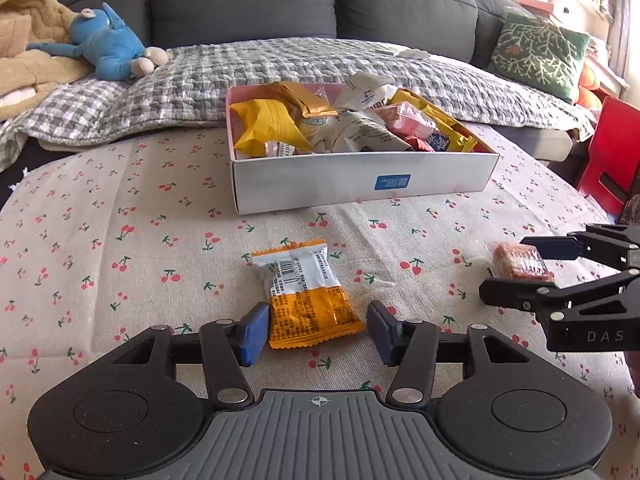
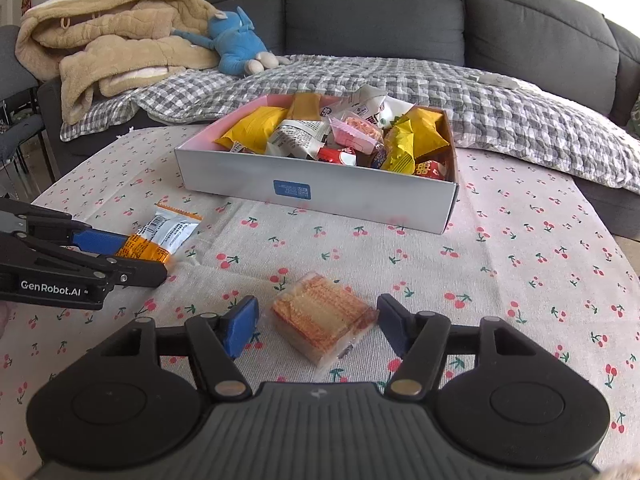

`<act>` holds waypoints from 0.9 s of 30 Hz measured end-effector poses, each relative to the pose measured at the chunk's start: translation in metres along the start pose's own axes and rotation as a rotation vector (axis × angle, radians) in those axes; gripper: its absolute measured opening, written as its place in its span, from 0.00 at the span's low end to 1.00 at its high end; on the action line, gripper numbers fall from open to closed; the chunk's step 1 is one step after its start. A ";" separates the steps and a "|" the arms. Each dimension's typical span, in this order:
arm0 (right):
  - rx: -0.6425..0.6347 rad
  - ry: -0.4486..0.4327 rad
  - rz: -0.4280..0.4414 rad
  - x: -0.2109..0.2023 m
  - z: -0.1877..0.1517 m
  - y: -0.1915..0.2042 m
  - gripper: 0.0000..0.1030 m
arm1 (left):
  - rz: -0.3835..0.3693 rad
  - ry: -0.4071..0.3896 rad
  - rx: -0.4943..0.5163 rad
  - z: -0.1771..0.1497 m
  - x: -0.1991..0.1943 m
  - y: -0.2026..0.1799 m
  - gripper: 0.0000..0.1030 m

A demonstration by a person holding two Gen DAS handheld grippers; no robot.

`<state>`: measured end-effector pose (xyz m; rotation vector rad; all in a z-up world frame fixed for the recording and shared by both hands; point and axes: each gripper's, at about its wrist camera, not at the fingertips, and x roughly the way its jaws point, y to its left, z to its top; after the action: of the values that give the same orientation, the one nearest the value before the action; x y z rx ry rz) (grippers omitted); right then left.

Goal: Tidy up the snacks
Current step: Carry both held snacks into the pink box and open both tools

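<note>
Two snacks left out on the table (image 1: 100, 208), near its front edge; lots more already in the box (image 1: 360, 178) toward the back edge. Left gripper (image 1: 318, 330) wide open around the orange and white packet (image 1: 306, 292), not squeezing. Right gripper (image 2: 316, 326) wide open around the wafer pack (image 2: 324, 316), not squeezing. Green pillow (image 1: 538, 54) only in the left view; chair (image 2: 16, 120) only in the right

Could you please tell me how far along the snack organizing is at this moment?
Done: the white box already holds many packets. In hand: nothing gripped; the left gripper straddles the orange-and-white packet, the right gripper the clear-wrapped wafer, both open. Left: boxing both.
</note>
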<state>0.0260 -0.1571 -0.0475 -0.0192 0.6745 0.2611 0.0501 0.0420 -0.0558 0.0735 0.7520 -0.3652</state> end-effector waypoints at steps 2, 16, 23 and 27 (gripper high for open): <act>0.001 0.000 0.002 -0.001 -0.001 -0.001 0.67 | 0.017 -0.007 -0.028 0.000 0.002 0.001 0.68; -0.009 -0.014 -0.004 -0.002 -0.004 0.003 0.59 | 0.076 -0.015 -0.123 0.006 0.008 -0.016 0.61; -0.011 -0.017 -0.002 -0.003 -0.004 0.002 0.50 | 0.075 -0.006 -0.143 0.007 0.005 -0.022 0.45; -0.015 -0.021 -0.002 -0.003 -0.003 0.003 0.46 | 0.074 -0.003 -0.138 0.008 0.004 -0.022 0.43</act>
<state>0.0209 -0.1548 -0.0478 -0.0310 0.6517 0.2641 0.0501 0.0189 -0.0514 -0.0294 0.7672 -0.2423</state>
